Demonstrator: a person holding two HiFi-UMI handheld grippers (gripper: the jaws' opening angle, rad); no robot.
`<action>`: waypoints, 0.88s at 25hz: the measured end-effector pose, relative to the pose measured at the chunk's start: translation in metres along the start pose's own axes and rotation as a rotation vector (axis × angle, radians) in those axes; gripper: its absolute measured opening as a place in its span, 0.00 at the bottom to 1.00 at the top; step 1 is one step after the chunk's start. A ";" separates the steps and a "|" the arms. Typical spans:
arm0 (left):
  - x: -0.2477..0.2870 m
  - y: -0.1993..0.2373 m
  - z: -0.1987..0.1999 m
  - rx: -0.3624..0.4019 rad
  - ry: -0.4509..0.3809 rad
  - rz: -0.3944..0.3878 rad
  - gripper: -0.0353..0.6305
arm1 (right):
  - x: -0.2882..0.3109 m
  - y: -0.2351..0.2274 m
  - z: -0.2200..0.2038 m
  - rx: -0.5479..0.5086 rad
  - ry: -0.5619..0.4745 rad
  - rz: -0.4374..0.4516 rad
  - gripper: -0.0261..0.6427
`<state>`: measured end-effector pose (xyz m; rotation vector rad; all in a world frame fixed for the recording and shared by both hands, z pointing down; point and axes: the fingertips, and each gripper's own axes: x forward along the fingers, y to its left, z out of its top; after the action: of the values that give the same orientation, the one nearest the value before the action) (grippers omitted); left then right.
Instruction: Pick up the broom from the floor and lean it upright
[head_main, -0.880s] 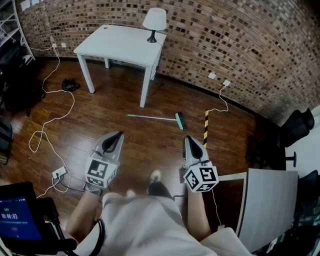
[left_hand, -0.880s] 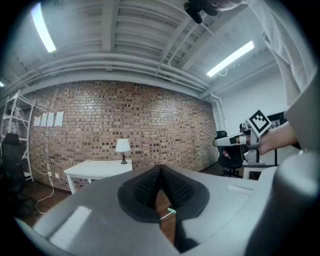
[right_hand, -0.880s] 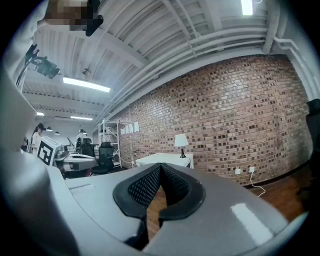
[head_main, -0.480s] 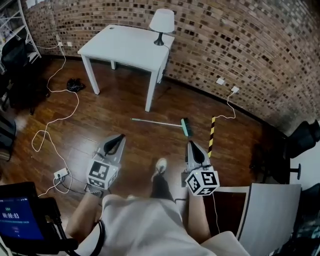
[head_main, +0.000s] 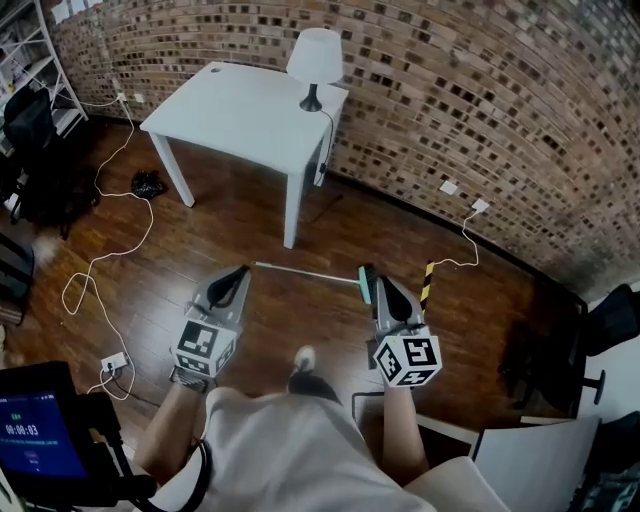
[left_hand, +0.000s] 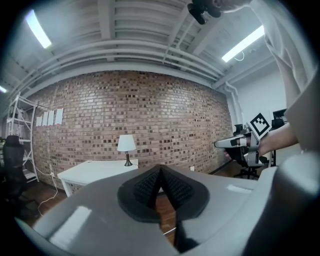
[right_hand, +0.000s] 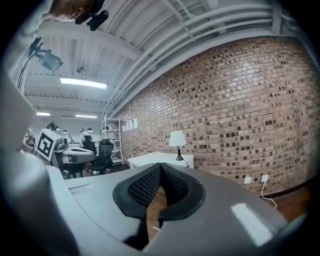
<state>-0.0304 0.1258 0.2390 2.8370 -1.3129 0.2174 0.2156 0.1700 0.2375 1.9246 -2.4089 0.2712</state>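
Screen (head_main: 35, 435): lower left corner, dark with a blue glow.
Cable (head_main: 100, 255): white, looping down the left side of the wooden floor (head_main: 250, 220) to a power strip (head_main: 113, 362).
Table (head_main: 240, 105): white, upper middle of the frame, set close to the brick wall (head_main: 480, 90); a white-shaded lamp (head_main: 315, 60) stands at its far right corner.
Left claw (head_main: 242, 270): mine, just left of centre, held out almost level above the floor. Its jaws are pressed together with nothing between them (its own camera shows the two black pads meeting at the tip).
Broom (head_main: 310, 274): lying flat on the floor at the centre of the frame, below the table's near leg. Its thin pale handle runs from beside my left claw's tip rightward to a green head, which sits right against my right claw's tip in the head view. Neither claw grips it.
Right claw (head_main: 378, 282): mine, just right of centre, also nearly level, jaws closed tight and empty.
Striped bar (head_main: 428, 285): yellow and black, on the floor just right of my right claw.
Board (head_main: 530, 460): white, lower right corner.
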 end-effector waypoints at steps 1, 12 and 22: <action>0.014 -0.002 0.003 0.012 0.007 0.002 0.05 | 0.009 -0.014 0.005 -0.010 -0.001 0.005 0.06; 0.098 0.007 0.012 0.024 0.046 0.003 0.05 | 0.073 -0.086 0.013 0.016 0.016 0.010 0.06; 0.132 0.052 0.014 0.018 0.035 -0.009 0.05 | 0.116 -0.072 0.014 -0.044 0.049 0.007 0.06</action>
<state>0.0167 -0.0089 0.2398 2.8394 -1.2984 0.2787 0.2608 0.0410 0.2480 1.8689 -2.3712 0.2600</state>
